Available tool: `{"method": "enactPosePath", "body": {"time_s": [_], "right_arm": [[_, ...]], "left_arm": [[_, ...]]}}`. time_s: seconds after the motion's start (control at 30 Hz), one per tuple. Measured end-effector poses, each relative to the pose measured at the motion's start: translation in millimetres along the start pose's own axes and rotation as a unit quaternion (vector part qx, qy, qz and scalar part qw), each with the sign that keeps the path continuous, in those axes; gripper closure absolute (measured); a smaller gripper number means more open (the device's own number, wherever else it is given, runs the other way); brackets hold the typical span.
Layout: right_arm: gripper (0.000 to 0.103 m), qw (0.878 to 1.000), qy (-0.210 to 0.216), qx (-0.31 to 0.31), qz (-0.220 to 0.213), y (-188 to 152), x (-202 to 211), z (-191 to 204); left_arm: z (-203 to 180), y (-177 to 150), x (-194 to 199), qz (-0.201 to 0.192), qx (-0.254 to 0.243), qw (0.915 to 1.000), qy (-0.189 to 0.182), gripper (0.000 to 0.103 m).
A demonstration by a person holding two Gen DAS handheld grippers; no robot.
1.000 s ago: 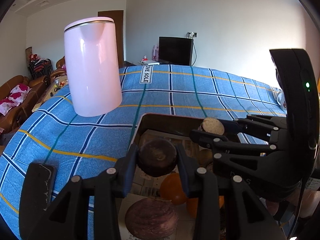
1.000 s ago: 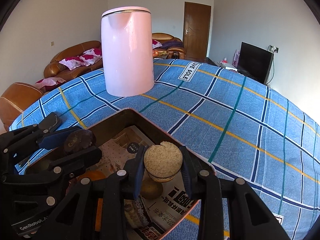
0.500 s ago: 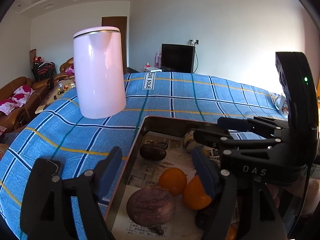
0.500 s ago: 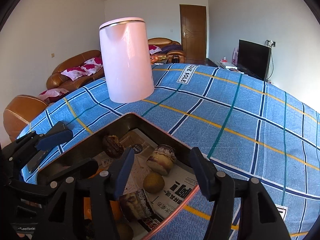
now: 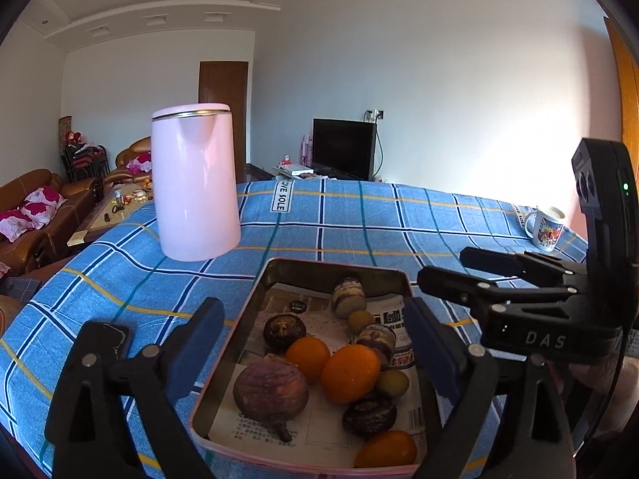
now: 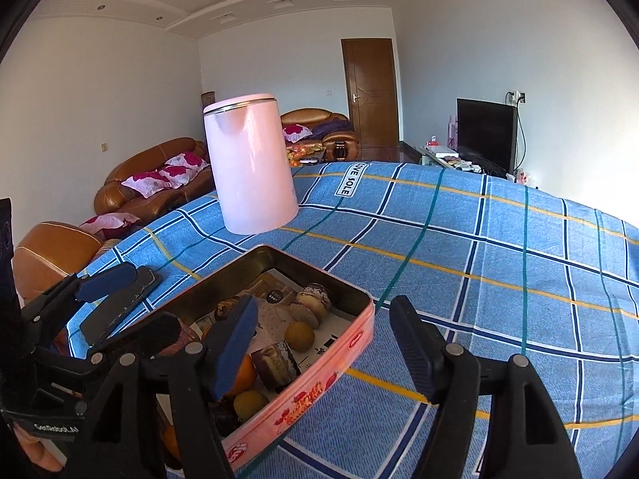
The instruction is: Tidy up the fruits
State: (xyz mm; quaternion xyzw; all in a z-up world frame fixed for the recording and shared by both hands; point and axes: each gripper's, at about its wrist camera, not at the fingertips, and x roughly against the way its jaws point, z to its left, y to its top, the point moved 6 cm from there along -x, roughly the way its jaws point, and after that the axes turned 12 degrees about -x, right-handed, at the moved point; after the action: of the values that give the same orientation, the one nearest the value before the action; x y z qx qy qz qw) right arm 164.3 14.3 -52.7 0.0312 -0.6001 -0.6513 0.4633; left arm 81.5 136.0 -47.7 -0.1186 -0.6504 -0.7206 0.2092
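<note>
Both grippers were empty and spread wide. A second earlier the left gripper (image 5: pixel 311 343) was clamped on a dark round fruit and the right gripper (image 6: pixel 323 339) on a pale round one; both pieces had since been dropped into the tin (image 5: pixel 247 319) and the jaws had opened. The dark fruit (image 5: pixel 284 331) lay on the newspaper lining near the tin's middle, just beside an orange (image 5: pixel 307 358). The pale fruit (image 5: pixel 348 297) lay toward the tin's far wall. The tin also held a big purple root-like piece (image 5: pixel 270 391) at its near left, a second orange (image 5: pixel 350 367) touching the first, another dark fruit (image 5: pixel 369 415) and an orange piece (image 5: pixel 385 453) at the near right.

Both tools had pulled back and up from the tin, with the right gripper now off the tin's right rim over the blue checked cloth (image 6: pixel 479 259). The pink kettle (image 5: pixel 195 181) stood beyond the tin's far left corner, well apart. A mug (image 5: pixel 545 227) sat far right of the tin.

Judgement: this double placement looked done. No loose fruit showed on the cloth, so the task seemed near its end.
</note>
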Motion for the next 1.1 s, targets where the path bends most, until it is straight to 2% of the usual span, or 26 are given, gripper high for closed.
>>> {"method": "enactPosePath", "body": {"time_s": [0.37, 1.1], "right_arm": [[0.025, 0.999, -0.012, 0.009, -0.034, -3.2, 35.1, -4.6], [0.024, 0.999, -0.012, 0.014, -0.047, -9.0, 52.0, -0.9]], "left_arm": [[-5.1, -1.8, 9.1, -0.006, -0.001, 1.0000, 0.001, 0.005], [-7.7, -1.5, 16.7, -0.014, -0.006, 0.9998, 0.010, 0.003]]}}
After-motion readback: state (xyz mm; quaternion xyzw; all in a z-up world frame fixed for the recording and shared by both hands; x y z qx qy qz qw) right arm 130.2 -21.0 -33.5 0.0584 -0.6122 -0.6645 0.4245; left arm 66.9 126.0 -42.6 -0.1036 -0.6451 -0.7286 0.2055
